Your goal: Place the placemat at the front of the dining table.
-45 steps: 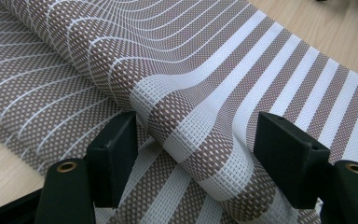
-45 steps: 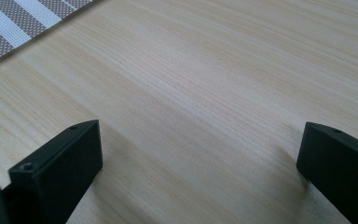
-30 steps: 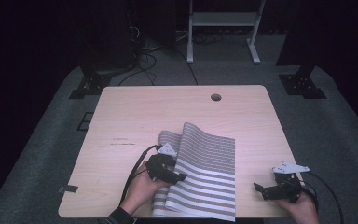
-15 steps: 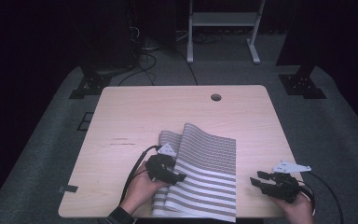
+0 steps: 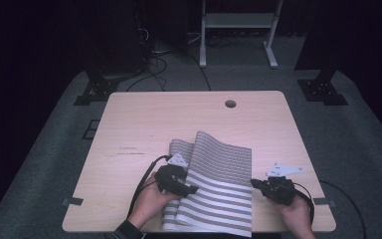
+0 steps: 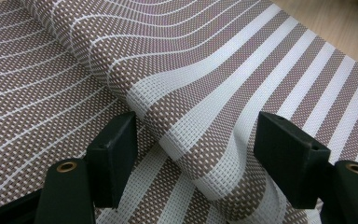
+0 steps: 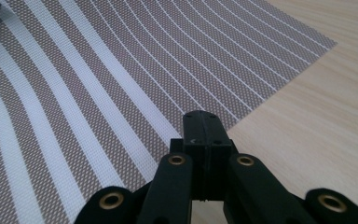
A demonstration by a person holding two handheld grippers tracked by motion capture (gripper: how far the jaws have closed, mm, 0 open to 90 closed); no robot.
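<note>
Striped mat half-folded at near table edge; L claw open over fold, R claw closed at mat's edge.

Near edge: brown-and-white striped woven placemat (image 5: 219, 194) lies on the light wood table (image 5: 144, 119), left side doubled over into a soft rolled fold (image 6: 200, 140). L claw (image 6: 196, 149) is spread wide w/ jaws either side of that fold, gripping nothing. R claw (image 7: 204, 135), jaws pressed together, sits at the mat's right edge; can't tell if it pinches mat, looks empty. Risks: L jaws closing could catch both layers or flatten the roll; stiff weave may spring back & unfold. R claw nudging the edge could slide the mat toward the near edge. Farther off: round cable hole (image 5: 230, 103), well apart from the mat.
</note>
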